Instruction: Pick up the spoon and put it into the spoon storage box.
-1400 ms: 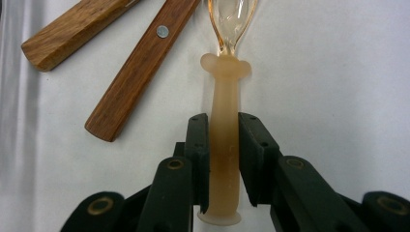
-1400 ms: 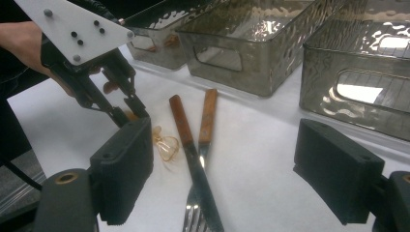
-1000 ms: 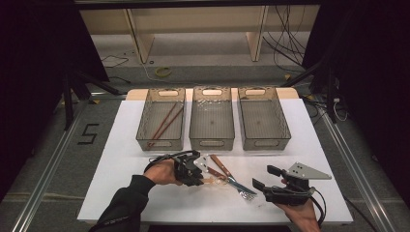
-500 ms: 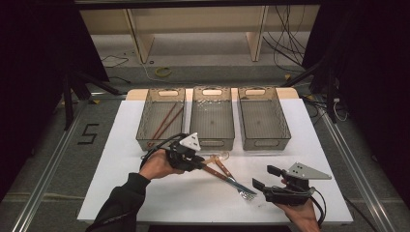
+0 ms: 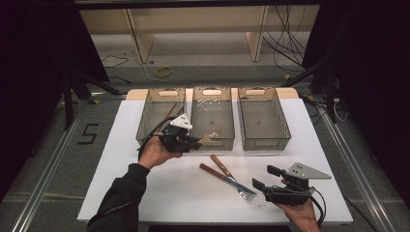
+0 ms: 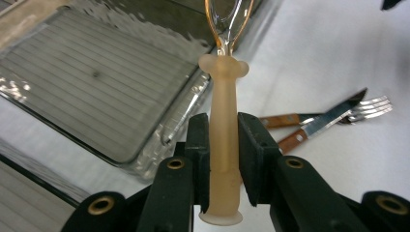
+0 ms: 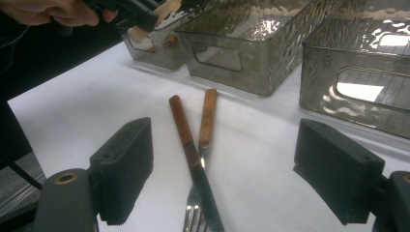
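While the left claw hung above the white surface in the high view, it pinched a pale peach handle whose tip reached the near wall of the middle bin. That claw sat at the near ends of the left bin and the middle one; the right bin stood beside them. A knife and a fork, both with brown wooden handles, lay crossed on the surface between the two hands. The right claw was near the front edge, pointing toward the fork's tines, jaws spread with nothing between them.

From the left gripper view, the left claw was pressed on both sides of the frosted peach handle, which stood upright between the pads. A thin amber wire loop rose from its top. Behind it lay a ribbed clear bin, and the knife and fork lay on the surface to the right.

From the right gripper view, the right claw stood wide apart, framing the crossed knife and fork without touching either. The bins lined the far side, and the person's left hand showed at the top left with the peach handle.
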The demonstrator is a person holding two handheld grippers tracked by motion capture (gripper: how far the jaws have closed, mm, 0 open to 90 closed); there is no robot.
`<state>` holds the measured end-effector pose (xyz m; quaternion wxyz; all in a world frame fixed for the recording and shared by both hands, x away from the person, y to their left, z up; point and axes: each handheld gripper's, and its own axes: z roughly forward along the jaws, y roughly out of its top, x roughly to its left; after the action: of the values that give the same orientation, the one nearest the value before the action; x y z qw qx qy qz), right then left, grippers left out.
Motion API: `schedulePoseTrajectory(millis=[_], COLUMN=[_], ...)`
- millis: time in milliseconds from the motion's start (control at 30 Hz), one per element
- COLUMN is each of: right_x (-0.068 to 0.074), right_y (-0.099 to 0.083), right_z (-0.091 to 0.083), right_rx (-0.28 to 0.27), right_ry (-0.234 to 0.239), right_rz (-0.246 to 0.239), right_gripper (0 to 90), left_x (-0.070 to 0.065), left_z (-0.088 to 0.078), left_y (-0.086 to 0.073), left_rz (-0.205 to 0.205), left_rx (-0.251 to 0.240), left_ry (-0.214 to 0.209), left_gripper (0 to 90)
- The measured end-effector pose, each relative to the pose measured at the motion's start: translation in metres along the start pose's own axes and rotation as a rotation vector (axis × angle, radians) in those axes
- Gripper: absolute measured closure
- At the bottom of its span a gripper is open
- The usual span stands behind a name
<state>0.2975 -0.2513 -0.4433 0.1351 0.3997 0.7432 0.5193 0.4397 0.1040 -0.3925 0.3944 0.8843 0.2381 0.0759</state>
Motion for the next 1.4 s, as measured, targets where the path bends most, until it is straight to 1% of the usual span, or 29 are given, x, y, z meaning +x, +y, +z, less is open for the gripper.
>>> schedulePoseTrajectory(millis=[133,167,200,300,433,533,567,633,667,700,767,800,867,900,1067,1167,1233,1267,1400], right_x=[0.0,0.0,0.0,0.0,-0.001,-0.001,-0.001,-0.001,-0.001,-0.001,-0.001,-0.001,-0.001,-0.001,-0.002,-0.002,-0.002,-0.002,-0.002], right_y=[0.0,0.0,0.0,0.0,0.0,0.0,0.0,0.0,0.0,0.0,0.0,0.0,0.0,0.0,-0.001,-0.001,-0.001,-0.001,-0.001], right_z=[0.0,0.0,-0.001,0.0,0.0,0.0,0.0,0.0,0.0,0.0,0.0,0.0,0.0,0.0,0.0,0.0,0.0,0.0,0.0], right_rx=[-0.002,-0.002,0.0,0.0,0.001,0.0,0.0,0.0,0.0,0.001,0.001,-0.001,0.0,-0.001,0.0,0.002,0.001,0.002,0.002], right_ry=[0.0,0.0,0.0,0.0,0.001,0.002,0.001,0.002,0.003,0.003,0.004,0.003,0.004,0.004,0.004,0.005,0.005,0.005,0.006], right_rz=[0.002,0.002,0.003,0.003,0.005,0.005,0.005,0.006,0.006,0.005,0.005,0.006,0.005,0.006,0.006,0.006,0.005,0.006,0.006], right_gripper=[22.5,22.6,22.6,22.5,22.5,22.6,22.6,22.5,22.5,22.6,22.6,22.5,22.5,22.5,22.6,22.5,22.5,22.6,22.5], left_x=[0.011,0.013,0.016,0.022,0.028,0.032,0.032,0.035,0.037,0.039,0.041,0.042,0.045,0.046,0.051,0.053,0.054,0.054,0.055], left_z=[0.0,0.001,0.001,0.004,0.01,0.015,0.017,0.019,0.022,0.023,0.027,0.028,0.032,0.033,0.038,0.04,0.043,0.044,0.047], left_y=[0.01,0.012,0.015,0.02,0.027,0.032,0.034,0.036,0.038,0.039,0.04,0.04,0.04,0.04,0.038,0.038,0.037,0.037,0.037], left_rz=[-0.034,-0.05,-0.052,-0.079,-0.096,-0.098,-0.108,-0.109,-0.122,-0.122,-0.132,-0.131,-0.146,-0.145,-0.175,-0.185,-0.201,-0.198,-0.212], left_rx=[-0.015,-0.026,-0.025,-0.037,-0.043,-0.036,-0.04,-0.036,-0.042,-0.037,-0.039,-0.034,-0.033,-0.027,-0.031,-0.023,-0.021,-0.019,-0.011], left_ry=[0.027,0.03,0.037,0.046,0.059,0.071,0.071,0.08,0.085,0.088,0.095,0.095,0.104,0.104,0.115,0.118,0.116,0.116,0.116], left_gripper=[75.2,75.2,75.2,75.2,75.2,75.2,75.2,75.2,75.2,75.2,75.2,75.2,75.1,75.2,75.1,75.0,74.9,74.9,74.7])
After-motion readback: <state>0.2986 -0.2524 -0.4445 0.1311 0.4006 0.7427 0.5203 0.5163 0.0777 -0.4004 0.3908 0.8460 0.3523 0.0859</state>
